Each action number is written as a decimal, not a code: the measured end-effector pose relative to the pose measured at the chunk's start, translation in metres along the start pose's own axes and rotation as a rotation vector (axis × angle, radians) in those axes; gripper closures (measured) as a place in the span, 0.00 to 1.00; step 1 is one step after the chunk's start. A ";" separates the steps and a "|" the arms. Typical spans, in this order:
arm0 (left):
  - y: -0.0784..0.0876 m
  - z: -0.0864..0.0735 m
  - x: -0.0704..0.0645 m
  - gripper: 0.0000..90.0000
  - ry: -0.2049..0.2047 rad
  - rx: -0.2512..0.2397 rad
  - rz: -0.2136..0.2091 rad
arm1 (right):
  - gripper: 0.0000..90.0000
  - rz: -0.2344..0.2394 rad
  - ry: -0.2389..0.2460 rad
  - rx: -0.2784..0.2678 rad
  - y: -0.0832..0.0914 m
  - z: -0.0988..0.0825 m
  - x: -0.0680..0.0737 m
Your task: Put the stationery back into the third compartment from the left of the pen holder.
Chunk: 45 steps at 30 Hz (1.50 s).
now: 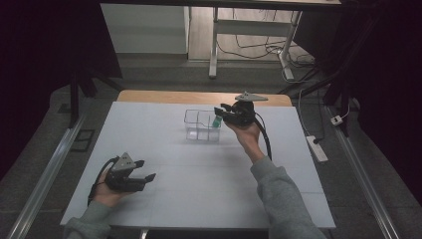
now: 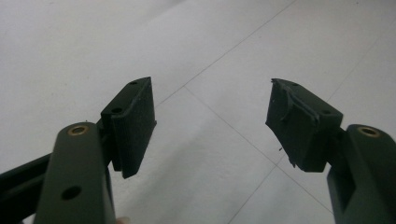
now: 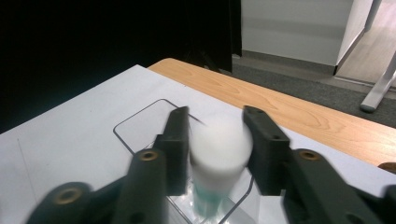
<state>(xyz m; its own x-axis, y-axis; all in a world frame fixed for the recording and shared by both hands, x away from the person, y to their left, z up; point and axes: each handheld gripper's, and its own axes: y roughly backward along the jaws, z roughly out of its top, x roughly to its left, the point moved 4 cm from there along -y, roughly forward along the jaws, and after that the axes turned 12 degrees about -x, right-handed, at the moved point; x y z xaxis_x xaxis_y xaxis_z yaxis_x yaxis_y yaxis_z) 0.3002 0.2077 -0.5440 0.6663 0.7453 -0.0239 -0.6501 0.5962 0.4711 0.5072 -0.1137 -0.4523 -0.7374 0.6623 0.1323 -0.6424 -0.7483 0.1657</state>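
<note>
Covering a wooden table (image 1: 149, 95), white sheet (image 1: 199, 179); grey floor (image 1: 164, 69) beyond.

The worktop (image 1: 199, 189) has a white covering marked with faint grid lines; a strip of bare wood (image 1: 199, 97) shows along its far edge. The floor (image 1: 164, 69) is grey. Beyond stand a white cabinet (image 1: 144, 27) and a desk with white metal legs (image 1: 214, 45), with cables beneath. A white power strip (image 1: 317, 148) lies on the floor at right. Dark curtains (image 1: 45, 50) flank both sides; lighting is dim.
</note>
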 end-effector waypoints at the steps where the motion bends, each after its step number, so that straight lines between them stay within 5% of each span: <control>1: 0.000 0.000 0.000 0.36 0.000 0.000 0.001 | 0.60 -0.004 0.003 -0.002 0.001 0.001 0.000; 9: 0.003 -0.002 0.001 0.35 0.007 -0.002 0.011 | 0.55 0.003 0.018 -0.010 0.024 0.004 0.001; 26: 0.003 -0.004 0.003 0.35 0.016 0.010 0.014 | 0.55 0.025 0.034 0.046 0.141 -0.042 -0.004; 45: 0.002 -0.003 0.003 0.35 0.021 0.007 0.013 | 0.54 0.005 0.017 0.104 0.192 -0.085 -0.004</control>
<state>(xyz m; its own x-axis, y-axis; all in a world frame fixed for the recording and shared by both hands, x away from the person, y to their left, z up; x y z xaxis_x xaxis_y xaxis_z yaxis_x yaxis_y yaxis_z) 0.2999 0.2123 -0.5456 0.6498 0.7593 -0.0355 -0.6564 0.5841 0.4774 0.3694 -0.2628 -0.5039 -0.7447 0.6570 0.1174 -0.6138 -0.7433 0.2660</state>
